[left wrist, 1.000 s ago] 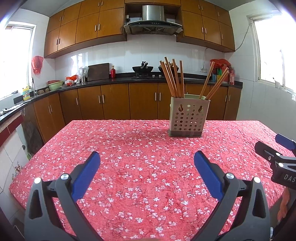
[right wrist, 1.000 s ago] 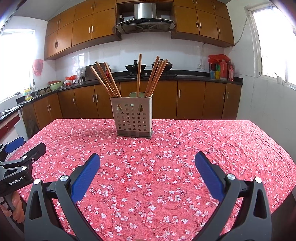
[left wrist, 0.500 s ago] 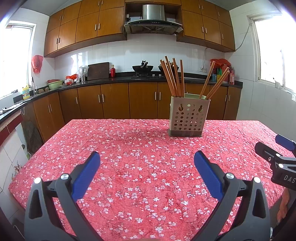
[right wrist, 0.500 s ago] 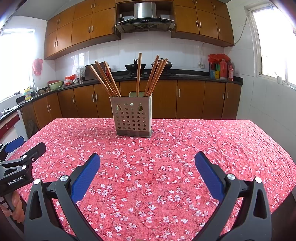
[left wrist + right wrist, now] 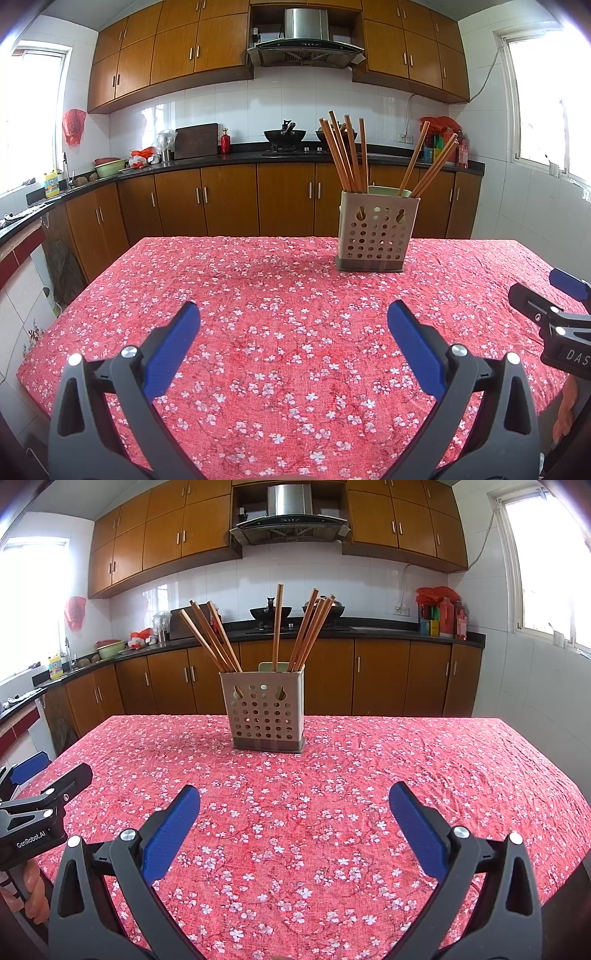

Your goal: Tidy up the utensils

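Note:
A beige perforated utensil holder (image 5: 376, 232) stands upright on the far side of the red floral tablecloth (image 5: 280, 302); it also shows in the right wrist view (image 5: 264, 712). Several wooden chopsticks (image 5: 347, 155) stand in it, leaning left and right, also in the right wrist view (image 5: 218, 642). My left gripper (image 5: 293, 325) is open and empty, low over the near part of the table. My right gripper (image 5: 293, 806) is open and empty, facing the holder. Each gripper shows at the edge of the other's view: the right one (image 5: 554, 317), the left one (image 5: 40, 801).
The table (image 5: 480, 775) sits in a kitchen. Brown cabinets and a black counter (image 5: 221, 158) with a wok, bottles and bowls run behind it. Table edges fall off at left, right and far side. Tiled wall and window at right.

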### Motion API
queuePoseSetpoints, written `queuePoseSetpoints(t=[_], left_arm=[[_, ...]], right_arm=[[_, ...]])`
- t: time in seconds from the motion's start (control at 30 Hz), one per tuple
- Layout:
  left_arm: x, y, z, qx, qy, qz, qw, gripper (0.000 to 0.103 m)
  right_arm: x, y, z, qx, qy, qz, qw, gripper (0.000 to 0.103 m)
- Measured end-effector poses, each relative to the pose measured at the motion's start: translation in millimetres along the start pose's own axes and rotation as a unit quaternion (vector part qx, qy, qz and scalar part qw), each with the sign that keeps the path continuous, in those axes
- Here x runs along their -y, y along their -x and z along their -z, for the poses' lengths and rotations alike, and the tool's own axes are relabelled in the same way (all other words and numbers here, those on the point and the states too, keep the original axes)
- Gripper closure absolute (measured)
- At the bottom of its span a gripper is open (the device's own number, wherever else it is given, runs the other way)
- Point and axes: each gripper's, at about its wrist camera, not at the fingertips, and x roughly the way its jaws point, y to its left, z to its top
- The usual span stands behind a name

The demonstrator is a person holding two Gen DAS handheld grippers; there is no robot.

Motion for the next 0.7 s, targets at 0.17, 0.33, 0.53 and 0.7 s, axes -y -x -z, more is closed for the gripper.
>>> queuePoseSetpoints(t=[0.17, 0.33, 0.53, 0.7], left_arm=[[0.2, 0.3, -0.1, 0.0, 0.0, 0.0, 1.0, 0.004], [0.8, 0.4, -0.2, 0.0, 0.0, 0.0, 1.0, 0.004], [1.0, 0.3, -0.3, 0.0, 0.0, 0.0, 1.0, 0.004], [1.3, 0.5, -0.3, 0.0, 0.0, -0.001, 1.0, 0.004]], right_arm=[[-0.4, -0.2, 0.6, -0.001, 0.0, 0.0, 1.0, 0.002], [-0.2, -0.7, 1.7, -0.002, 0.0, 0.0, 1.0, 0.002], [0.0, -1.1, 2.6, -0.002, 0.0, 0.0, 1.0, 0.002], [0.1, -1.1, 2.2, -0.002, 0.0, 0.0, 1.0, 0.002]])
